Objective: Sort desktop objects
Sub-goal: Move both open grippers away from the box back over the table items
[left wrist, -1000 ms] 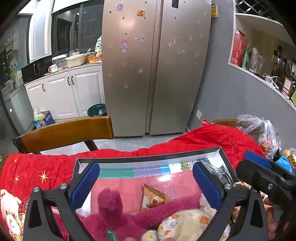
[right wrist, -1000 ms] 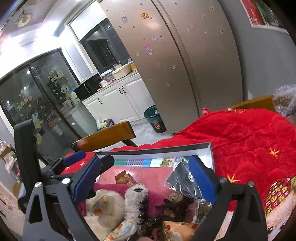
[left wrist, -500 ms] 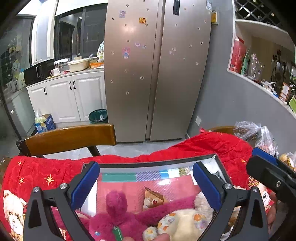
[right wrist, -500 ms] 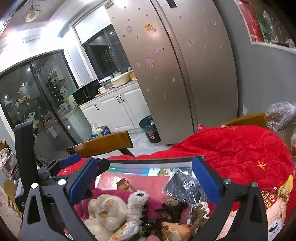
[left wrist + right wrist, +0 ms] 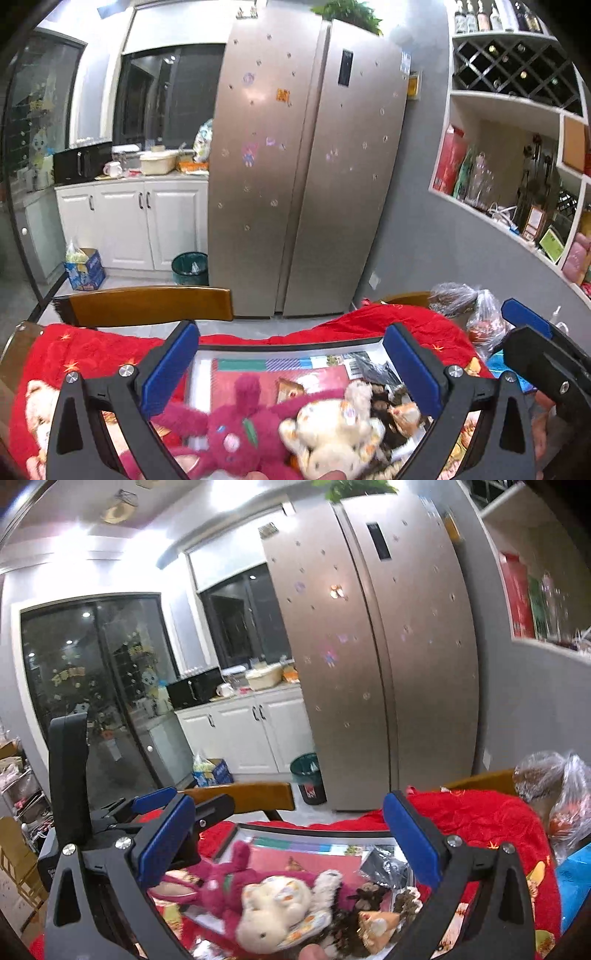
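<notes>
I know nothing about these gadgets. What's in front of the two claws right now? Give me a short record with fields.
setting: kitchen, with a steel fridge behind a wooden chair
surface: red blanket
container: shallow box on the blanket
contents: magenta plush toy, cream plush toy, dark plastic bag, small snack packets
left claw: open, holding nothing
right claw: open, holding nothing
beside the box: clear bags at the right

The blurred cream plush toy is cut off below.
</notes>
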Motion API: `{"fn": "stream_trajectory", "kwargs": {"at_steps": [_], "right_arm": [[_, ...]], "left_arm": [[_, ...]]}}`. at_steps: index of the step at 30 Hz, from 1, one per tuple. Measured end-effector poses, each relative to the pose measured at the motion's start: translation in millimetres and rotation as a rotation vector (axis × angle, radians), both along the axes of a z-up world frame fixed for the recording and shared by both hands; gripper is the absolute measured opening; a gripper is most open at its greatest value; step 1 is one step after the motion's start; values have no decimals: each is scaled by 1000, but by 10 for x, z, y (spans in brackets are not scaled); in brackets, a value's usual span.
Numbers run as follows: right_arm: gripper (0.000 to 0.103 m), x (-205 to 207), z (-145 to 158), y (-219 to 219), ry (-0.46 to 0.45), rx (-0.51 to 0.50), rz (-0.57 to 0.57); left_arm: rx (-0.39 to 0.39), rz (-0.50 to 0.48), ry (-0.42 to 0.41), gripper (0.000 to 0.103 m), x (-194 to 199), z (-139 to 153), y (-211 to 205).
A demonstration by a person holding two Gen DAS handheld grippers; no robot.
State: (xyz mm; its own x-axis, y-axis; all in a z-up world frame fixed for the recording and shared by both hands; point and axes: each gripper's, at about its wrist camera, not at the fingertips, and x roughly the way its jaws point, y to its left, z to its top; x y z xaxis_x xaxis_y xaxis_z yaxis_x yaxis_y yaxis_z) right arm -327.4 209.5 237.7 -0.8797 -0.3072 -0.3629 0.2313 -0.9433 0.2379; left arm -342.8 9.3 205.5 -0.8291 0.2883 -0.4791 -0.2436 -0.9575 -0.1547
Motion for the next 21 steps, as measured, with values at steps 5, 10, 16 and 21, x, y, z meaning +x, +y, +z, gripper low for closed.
{"fn": "stream_trajectory", "kwargs": {"at_steps": [5,10,16,21], "right_arm": [[103,515,201,-8,-5,10,12],[103,1191,395,-2,18,48,-29],[103,1828,442,-112,43,116,-4],[103,2252,190,-309,47,142,1]], "left_arm": [[16,18,28,103,533,179,-258],[0,38,38,103,1106,316,-475],[-30,54,49,103,1778,291,-616],[-49,29,52,103,2162,104,-560]]}}
